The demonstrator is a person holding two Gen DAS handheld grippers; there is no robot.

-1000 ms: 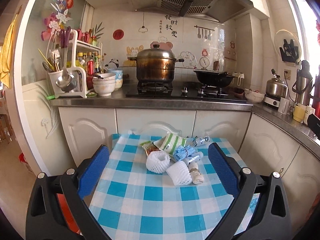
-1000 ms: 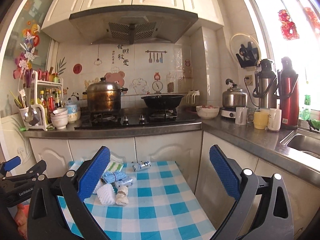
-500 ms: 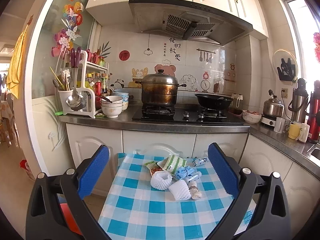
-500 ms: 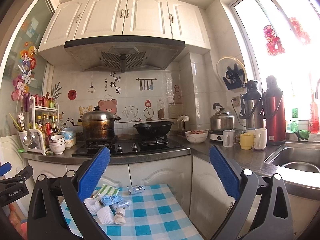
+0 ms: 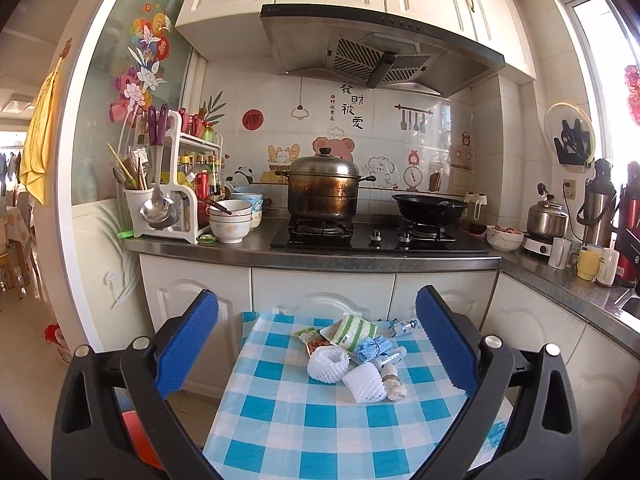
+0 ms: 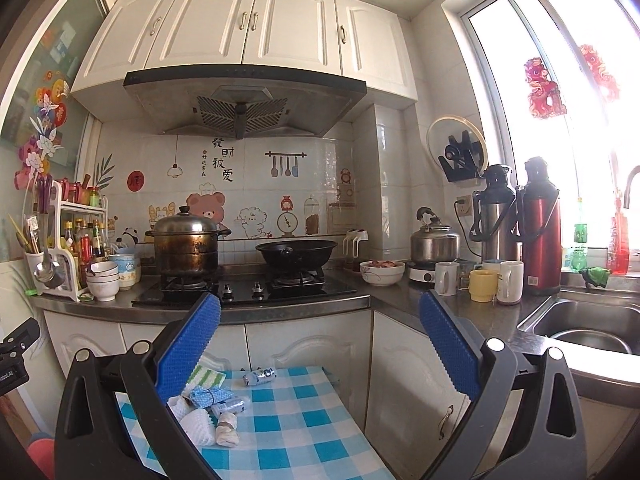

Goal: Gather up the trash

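You are holding both claws wide and empty above the checked surface (image 5: 320,432): the left claw (image 5: 316,344) is framing the trash pile, the right claw (image 6: 320,348) is pointing more toward the stove. The trash is lying bunched near the far middle of the surface.

Two white foam nets (image 5: 328,364) are sitting side by side at the front; they are looking feather-light and springy, so squeeze one across its middle and expect it to crush without harm. A crumpled tissue wad (image 5: 394,385) is touching the right one. Behind them a green-striped wrapper (image 5: 352,330), a red-printed sachet (image 5: 312,340) and a blue crumpled packet (image 5: 374,347) are lying flat and probably slick; pinch them at a raised edge. Two small bottles (image 5: 404,326) are lying on their sides and are likely to roll.

The pieces are crowding each other, so one grab may drag neighbours. The stove, pot (image 5: 322,192) and wok (image 5: 430,208) are standing well behind, out of your way.
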